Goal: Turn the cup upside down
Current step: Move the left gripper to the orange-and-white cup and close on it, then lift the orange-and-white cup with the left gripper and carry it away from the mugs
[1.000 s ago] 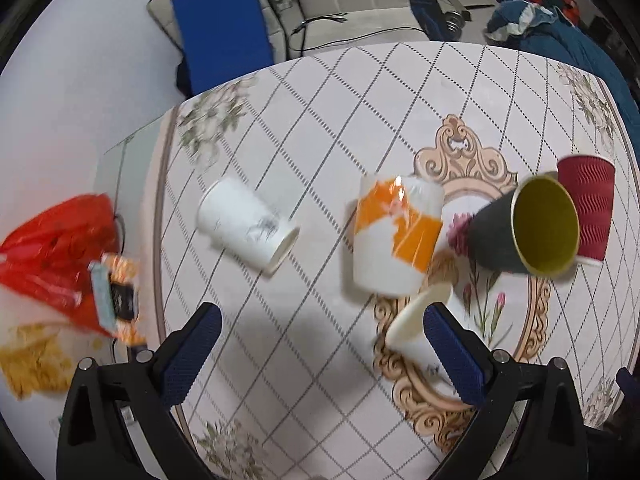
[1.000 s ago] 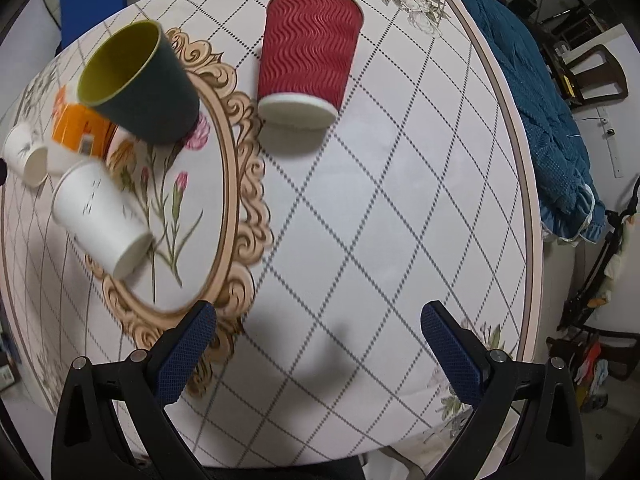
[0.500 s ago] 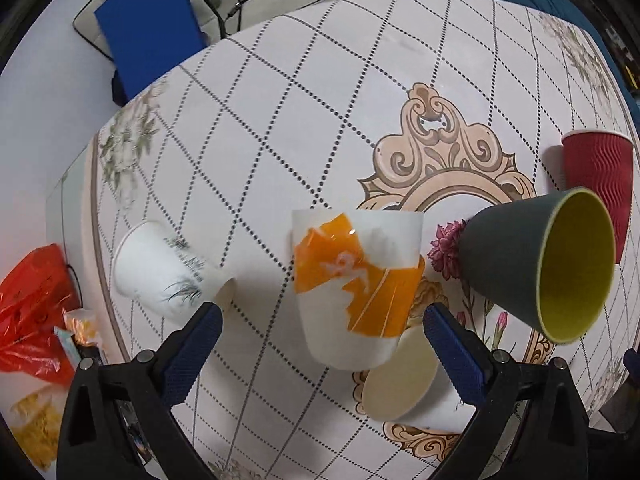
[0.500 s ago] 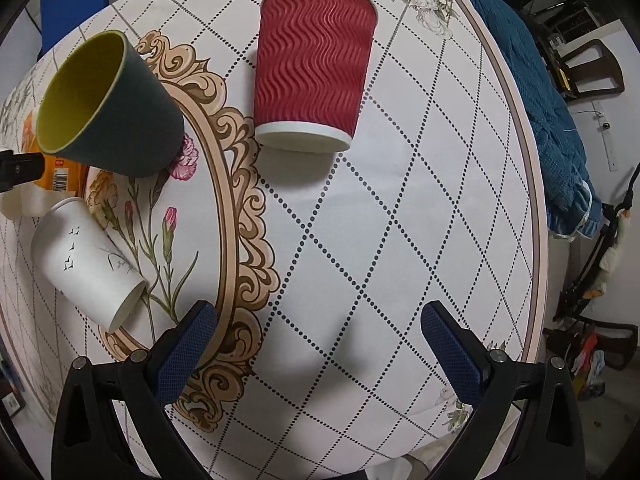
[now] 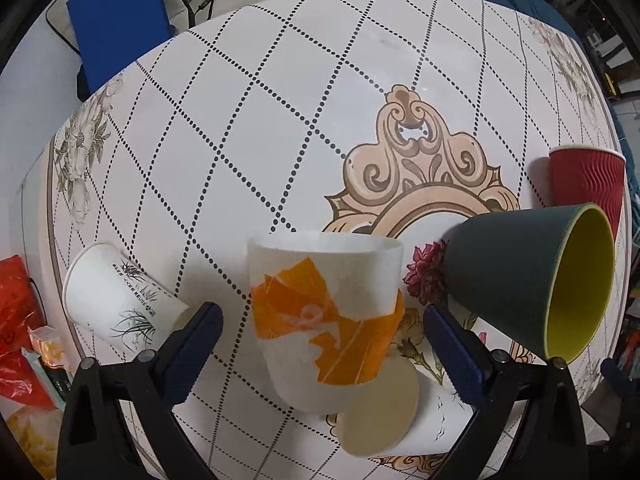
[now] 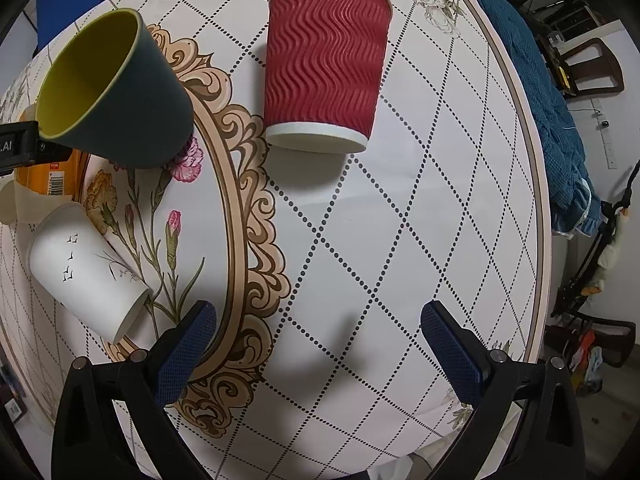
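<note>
Between the spread fingers of the left gripper (image 5: 318, 344) sits the orange-and-white cup (image 5: 326, 316), untouched by either pad, near the middle of the surface (image 5: 280, 100); the right gripper (image 6: 318, 346) hangs equally wide open over bare tabletop beside the red cup (image 6: 326, 68). Five cups are visible: that one, the red one, a dark cup with yellow inside (image 5: 528, 280), and two white ones (image 5: 116, 300) (image 6: 86, 272). Closing off-centre could likely knock the crowded neighbours touching it, or crush its thin wall.
</note>
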`<state>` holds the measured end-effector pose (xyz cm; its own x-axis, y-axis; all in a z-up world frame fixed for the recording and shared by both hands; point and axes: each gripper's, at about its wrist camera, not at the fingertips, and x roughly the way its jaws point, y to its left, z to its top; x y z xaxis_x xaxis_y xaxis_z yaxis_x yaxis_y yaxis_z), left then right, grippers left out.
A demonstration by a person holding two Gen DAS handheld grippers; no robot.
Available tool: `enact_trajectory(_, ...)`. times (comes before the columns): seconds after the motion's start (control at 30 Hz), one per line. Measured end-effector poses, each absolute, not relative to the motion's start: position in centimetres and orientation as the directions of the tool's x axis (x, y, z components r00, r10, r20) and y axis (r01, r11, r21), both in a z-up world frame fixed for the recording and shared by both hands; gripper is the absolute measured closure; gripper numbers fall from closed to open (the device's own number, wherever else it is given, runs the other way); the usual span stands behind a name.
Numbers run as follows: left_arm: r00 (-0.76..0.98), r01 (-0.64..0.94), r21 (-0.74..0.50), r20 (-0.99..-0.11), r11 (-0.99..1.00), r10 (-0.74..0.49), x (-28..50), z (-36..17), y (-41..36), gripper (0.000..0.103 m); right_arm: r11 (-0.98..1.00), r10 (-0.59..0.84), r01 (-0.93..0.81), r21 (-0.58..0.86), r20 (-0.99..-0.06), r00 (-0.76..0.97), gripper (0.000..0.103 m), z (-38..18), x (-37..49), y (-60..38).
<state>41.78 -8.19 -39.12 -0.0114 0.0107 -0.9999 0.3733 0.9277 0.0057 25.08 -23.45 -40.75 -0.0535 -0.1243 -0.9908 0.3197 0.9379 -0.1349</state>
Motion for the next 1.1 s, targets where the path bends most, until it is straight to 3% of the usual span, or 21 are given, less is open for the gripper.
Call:
enact_trajectory(0.13,-0.011,0.363,-0.012,-1.0,0.932,-0.009,41.6,-39.1,-7.9,0.014,0.938,-0.127,0.318,-0.137,-0.991,-0.052,0.0,-40.7,25.2,-23.4)
enact_trajectory(0.2,-0.011,0.361,-0.009,-1.0,0.933,-0.006,41.5,-39.1,-7.8,0.026,0.939,-0.127,0.317,-0.137,-0.991,-0.051,0.0,-40.7,25.2,-23.3)
enact_trajectory(0.23,-0.01,0.362,-0.003,-1.0,0.932,0.001,41.4,-39.1,-7.7,0.027,0.939,-0.126,0.316,-0.135,-0.991,-0.05,0.0,-40.6,25.2,-23.2)
enact_trajectory(0.47,-0.015,0.348,0.034,-0.999,0.937,0.041,41.9,-40.8,-6.7,0.027,0.941,-0.129,0.31,-0.134,-0.991,-0.035,0.0,-40.1,25.2,-22.4)
enact_trajectory(0.53,-0.017,0.341,0.04,-0.999,0.939,0.049,41.9,-41.4,-6.3,0.033,0.941,-0.128,0.312,-0.133,-0.991,-0.037,0.0,-40.0,25.3,-22.3)
enact_trajectory(0.67,0.007,0.33,0.047,-0.999,0.943,0.048,42.0,-41.6,-6.1,0.034,0.94,-0.132,0.313,-0.137,-0.991,-0.038,0.0,-39.9,25.2,-22.3)
enact_trajectory(1.1,0.076,0.299,0.022,-0.997,0.954,-0.001,39.8,-37.7,-4.5,0.035,0.938,-0.126,0.321,-0.128,-0.992,-0.027,0.0,-39.5,24.2,-22.4)
